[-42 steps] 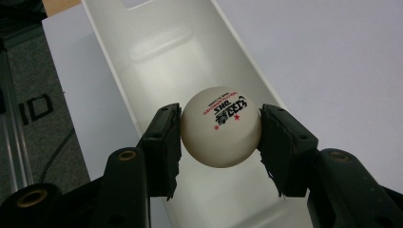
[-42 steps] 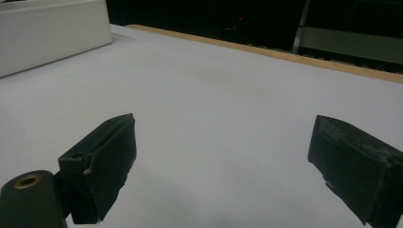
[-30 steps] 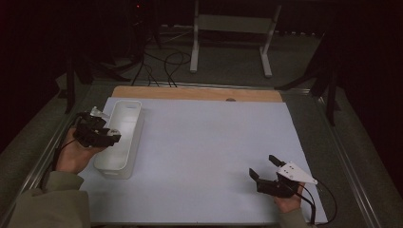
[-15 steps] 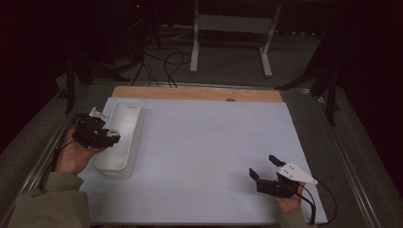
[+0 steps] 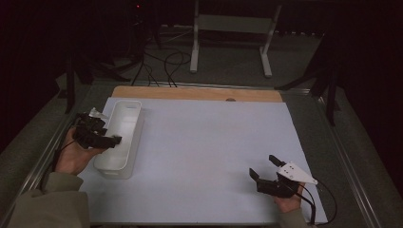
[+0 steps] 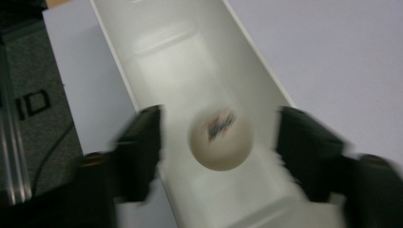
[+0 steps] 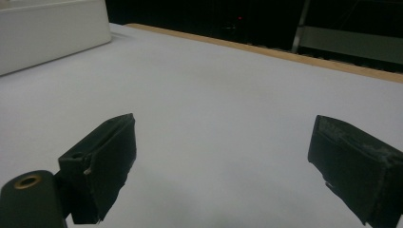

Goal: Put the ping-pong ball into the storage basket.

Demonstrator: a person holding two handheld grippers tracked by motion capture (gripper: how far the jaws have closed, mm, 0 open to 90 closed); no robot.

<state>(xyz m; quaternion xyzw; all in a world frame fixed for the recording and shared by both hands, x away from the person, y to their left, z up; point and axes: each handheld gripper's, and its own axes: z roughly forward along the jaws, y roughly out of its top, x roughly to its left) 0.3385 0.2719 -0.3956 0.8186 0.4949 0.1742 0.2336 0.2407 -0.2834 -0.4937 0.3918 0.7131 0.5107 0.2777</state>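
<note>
A dark room, a white metal stand (image 5: 231,35) and cables (image 5: 161,64) on grey floor

A white tray (image 5: 121,137) is seen on a pale lilac-grey table (image 5: 209,147). Inside the tray, an off-white ball (image 6: 221,138) is marked with a blurred dark and reddish print. Beyond the tray, a light wooden strip (image 5: 190,93) is shown along the table's far edge. Black fingers (image 7: 102,161) are shown over the pale table.
</note>
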